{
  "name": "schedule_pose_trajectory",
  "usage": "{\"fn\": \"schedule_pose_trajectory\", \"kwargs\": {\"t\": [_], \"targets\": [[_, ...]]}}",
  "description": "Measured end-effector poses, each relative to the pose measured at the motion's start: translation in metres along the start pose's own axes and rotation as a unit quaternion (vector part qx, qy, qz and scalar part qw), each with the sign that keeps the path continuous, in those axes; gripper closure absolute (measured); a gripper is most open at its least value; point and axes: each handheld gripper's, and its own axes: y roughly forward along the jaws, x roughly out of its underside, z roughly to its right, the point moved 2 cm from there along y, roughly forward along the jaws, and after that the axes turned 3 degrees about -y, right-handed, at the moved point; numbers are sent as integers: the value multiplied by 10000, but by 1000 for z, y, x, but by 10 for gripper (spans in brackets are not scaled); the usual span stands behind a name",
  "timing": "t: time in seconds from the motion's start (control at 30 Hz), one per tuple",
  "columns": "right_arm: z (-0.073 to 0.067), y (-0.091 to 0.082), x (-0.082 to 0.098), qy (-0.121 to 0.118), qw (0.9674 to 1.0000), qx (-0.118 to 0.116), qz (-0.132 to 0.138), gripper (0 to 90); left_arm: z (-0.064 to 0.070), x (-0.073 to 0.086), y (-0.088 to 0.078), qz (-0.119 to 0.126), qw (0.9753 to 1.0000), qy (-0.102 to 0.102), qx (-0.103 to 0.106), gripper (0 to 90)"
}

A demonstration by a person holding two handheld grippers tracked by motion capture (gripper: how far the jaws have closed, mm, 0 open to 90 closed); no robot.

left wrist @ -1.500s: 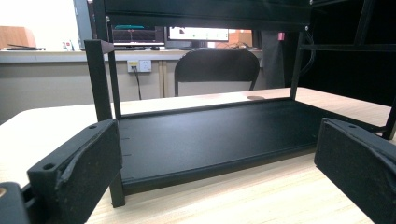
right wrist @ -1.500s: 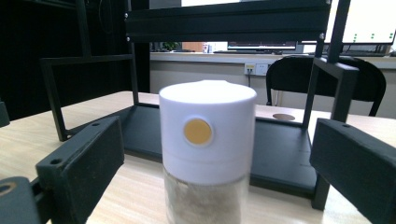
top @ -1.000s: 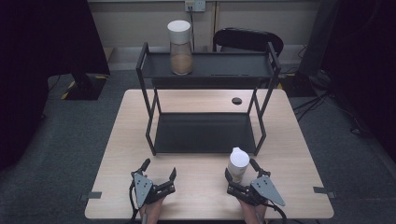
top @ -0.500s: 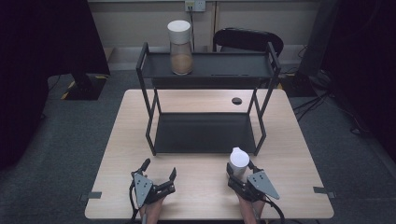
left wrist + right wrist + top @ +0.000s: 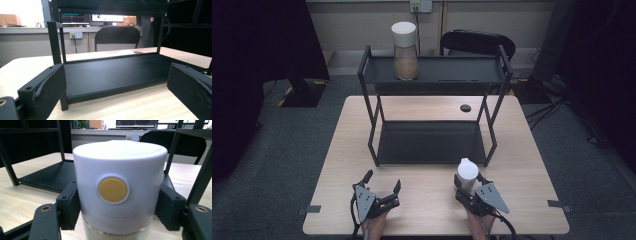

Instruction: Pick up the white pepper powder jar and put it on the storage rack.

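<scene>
Your right gripper (image 5: 469, 186) had just been closing; its jaws pinched the white-lidded jar (image 5: 466, 173) on both sides just under the lid, jar upright on the tabletop (image 5: 427, 210) at about 5 o'clock from the black rack (image 5: 432, 142). Your left gripper (image 5: 381, 186) sat at 7 o'clock, jaws spread, nothing between them. A matching jar (image 5: 405, 50) already stood on the top shelf at 11 o'clock. Judged: grasp made; lifting and shelving remained.
</scene>
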Motion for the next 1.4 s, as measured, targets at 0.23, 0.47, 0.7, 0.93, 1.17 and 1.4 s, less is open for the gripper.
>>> {"fn": "schedule_pose_trajectory", "kwargs": {"t": [0.23,0.47,0.7,0.93,1.17,1.4], "targets": [[2,-1,-2,44,10000,-30,3,306,0,0,0,0,10000,-1,-1,17],[3,-5,-7,9,9998,-104,149,306,0,0,0,0,10000,-1,-5,17],[3,-8,-16,-40,9996,-158,242,306,0,0,0,-1,10000,0,-7,17],[5,-9,-22,-45,9993,-193,313,306,0,0,0,-1,10000,0,-11,17],[8,-11,-33,-46,9989,-244,393,306,0,0,0,0,10000,1,-14,17],[10,-9,-44,-63,9985,-255,483,306,1,0,0,0,10000,-1,-22,17]]}}
